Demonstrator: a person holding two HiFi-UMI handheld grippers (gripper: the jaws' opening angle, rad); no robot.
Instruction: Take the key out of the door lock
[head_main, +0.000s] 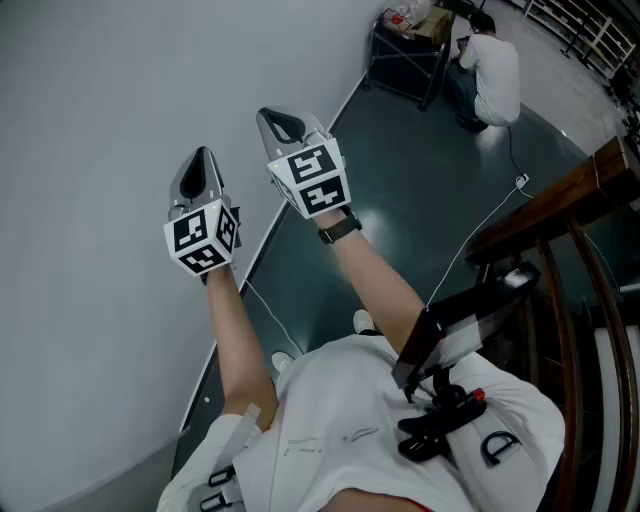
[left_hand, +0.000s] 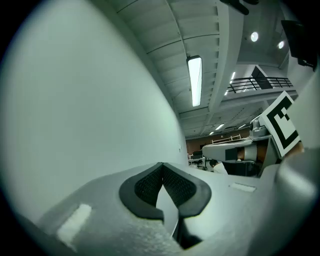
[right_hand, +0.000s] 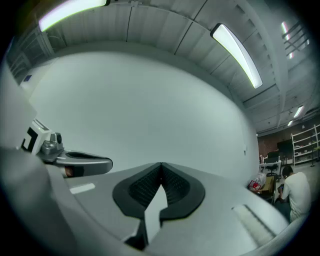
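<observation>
Fingers (left_hand: 145, 186) on my left gripper (head_main: 201, 165) are closed tip to tip with nothing between them. The right gripper (head_main: 284, 124) is the same: pads meeting, empty. Both point level along the wall (head_main: 90, 120), with the left gripper on the wall side and the right just beside it on the side away from the wall. Key, lock and door appear in no view; only bare wall lies ahead.

Step in hand, as I judge it: find the lock.
1. Turn along the wall until the door comes into sight.
2. Part one gripper's jaws before approaching.
3. Close flat on the key's head and pull straight out along the lock's axis, without twisting.

View differences: the head view alone shows the floor (head_main: 400, 200) at the wall's foot, a cable (head_main: 490, 216) across it, and a wooden railing (head_main: 560, 200) well away from the wall. Far along the wall stand a cart (head_main: 405, 50) and a crouching person (head_main: 494, 68); the right gripper view also catches that person at its edge. Only the gripper views show the ceiling lamps (right_hand: 237, 55), and each catches the other gripper side-on.
</observation>
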